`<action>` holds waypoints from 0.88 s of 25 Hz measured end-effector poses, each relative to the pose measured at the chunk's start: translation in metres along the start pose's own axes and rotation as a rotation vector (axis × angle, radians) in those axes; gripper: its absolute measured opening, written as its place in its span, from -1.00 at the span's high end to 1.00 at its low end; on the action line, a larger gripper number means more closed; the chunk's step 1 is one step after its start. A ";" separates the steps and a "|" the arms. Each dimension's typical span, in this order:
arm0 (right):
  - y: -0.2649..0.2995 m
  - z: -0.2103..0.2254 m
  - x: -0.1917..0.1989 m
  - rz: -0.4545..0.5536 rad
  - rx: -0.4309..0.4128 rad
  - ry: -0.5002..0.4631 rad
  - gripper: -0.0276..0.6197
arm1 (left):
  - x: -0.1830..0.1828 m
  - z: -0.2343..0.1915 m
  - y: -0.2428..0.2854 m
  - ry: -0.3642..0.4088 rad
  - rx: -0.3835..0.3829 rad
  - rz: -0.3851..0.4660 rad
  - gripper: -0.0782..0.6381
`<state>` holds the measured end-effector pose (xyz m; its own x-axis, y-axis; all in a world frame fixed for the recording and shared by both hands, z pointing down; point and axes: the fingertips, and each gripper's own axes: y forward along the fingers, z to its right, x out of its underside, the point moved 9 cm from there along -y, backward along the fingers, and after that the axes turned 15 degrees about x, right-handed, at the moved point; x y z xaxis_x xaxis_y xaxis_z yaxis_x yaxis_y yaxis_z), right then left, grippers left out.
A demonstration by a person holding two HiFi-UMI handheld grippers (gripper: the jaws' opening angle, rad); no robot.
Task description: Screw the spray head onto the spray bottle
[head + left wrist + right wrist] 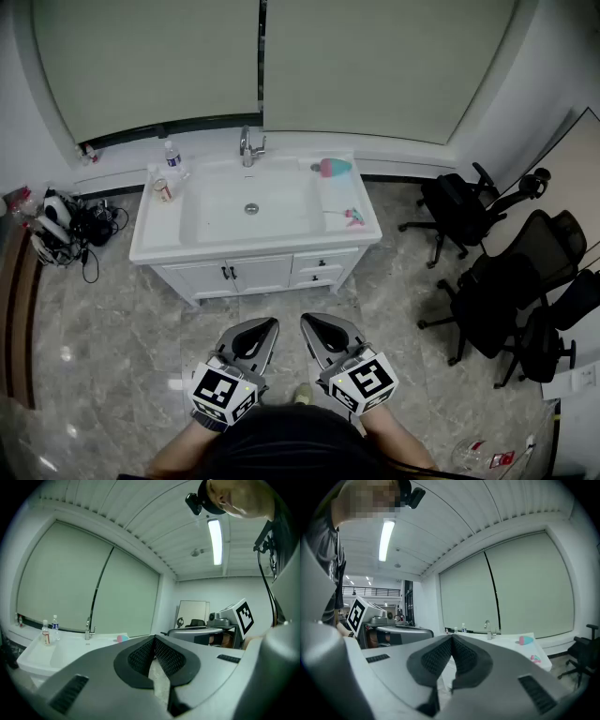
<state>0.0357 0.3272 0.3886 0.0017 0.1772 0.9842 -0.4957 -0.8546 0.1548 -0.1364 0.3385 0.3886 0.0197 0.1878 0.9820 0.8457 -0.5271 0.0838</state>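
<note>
A teal and pink spray bottle (333, 168) lies on the back right corner of the white vanity counter (159, 246). The small pink and teal spray head (353, 217) lies apart from it, nearer the counter's front right. Both grippers hang over the floor in front of the vanity, well short of the counter. My left gripper (272, 322) is shut and holds nothing; the right gripper (307, 320) is shut and empty beside it. The left gripper view shows its jaws (154, 638) pressed together, with the bottle (122, 638) far off. The right gripper view shows the bottle (526, 640) and spray head (536, 658) beyond its shut jaws (452, 637).
A faucet (247, 147) stands behind the basin. A water bottle (172, 156) and a small bottle (163, 189) stand on the counter's left side. Black office chairs (506, 281) crowd the right. Cables and gear (66, 225) lie on the floor at left.
</note>
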 end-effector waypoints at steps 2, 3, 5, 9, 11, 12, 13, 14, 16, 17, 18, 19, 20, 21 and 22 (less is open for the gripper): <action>-0.001 0.000 0.001 -0.001 -0.002 -0.001 0.92 | 0.001 0.001 0.001 -0.002 0.000 -0.002 0.77; -0.001 0.000 0.001 -0.002 -0.003 -0.001 0.91 | 0.001 0.001 0.001 -0.003 0.001 -0.003 0.77; -0.001 0.000 0.000 -0.003 -0.004 0.001 0.92 | 0.001 0.001 0.001 -0.005 0.003 -0.003 0.77; 0.002 0.001 -0.003 -0.003 -0.009 0.001 0.92 | -0.002 -0.001 0.003 -0.005 0.004 -0.006 0.77; 0.002 0.000 -0.002 -0.003 -0.010 0.002 0.92 | -0.002 -0.001 0.003 -0.005 0.004 -0.006 0.77; 0.002 0.000 -0.002 -0.003 -0.010 0.004 0.92 | -0.001 -0.001 0.003 -0.006 0.004 -0.006 0.77; 0.002 0.000 -0.002 -0.003 -0.013 0.006 0.92 | -0.001 -0.002 0.003 -0.006 0.004 -0.007 0.77; 0.002 0.000 -0.002 -0.003 -0.018 0.008 0.92 | -0.001 -0.002 0.003 -0.007 0.004 -0.008 0.77; 0.003 0.000 -0.002 -0.001 -0.037 0.023 0.92 | 0.000 -0.002 0.004 -0.010 0.005 -0.010 0.77; 0.003 0.000 -0.002 0.004 -0.046 0.033 0.92 | 0.000 -0.003 0.004 -0.013 0.008 -0.010 0.77; 0.004 0.000 -0.002 0.009 -0.050 0.039 0.91 | 0.001 -0.003 0.005 -0.015 0.012 -0.012 0.77; 0.004 0.002 -0.002 0.013 -0.048 0.040 0.91 | 0.002 -0.003 0.006 -0.018 0.016 -0.014 0.77; 0.004 0.004 -0.002 0.014 -0.042 0.037 0.91 | 0.003 -0.003 0.008 -0.019 0.021 -0.017 0.77; 0.003 0.007 -0.002 0.013 -0.035 0.034 0.91 | 0.004 -0.003 0.011 -0.020 0.025 -0.021 0.77; 0.002 0.011 -0.001 0.012 -0.030 0.029 0.91 | 0.005 -0.003 0.015 -0.018 0.028 -0.025 0.77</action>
<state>0.0443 0.3203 0.3886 -0.0295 0.1818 0.9829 -0.5218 -0.8415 0.1400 -0.1253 0.3292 0.3950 0.0083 0.2159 0.9764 0.8605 -0.4989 0.1030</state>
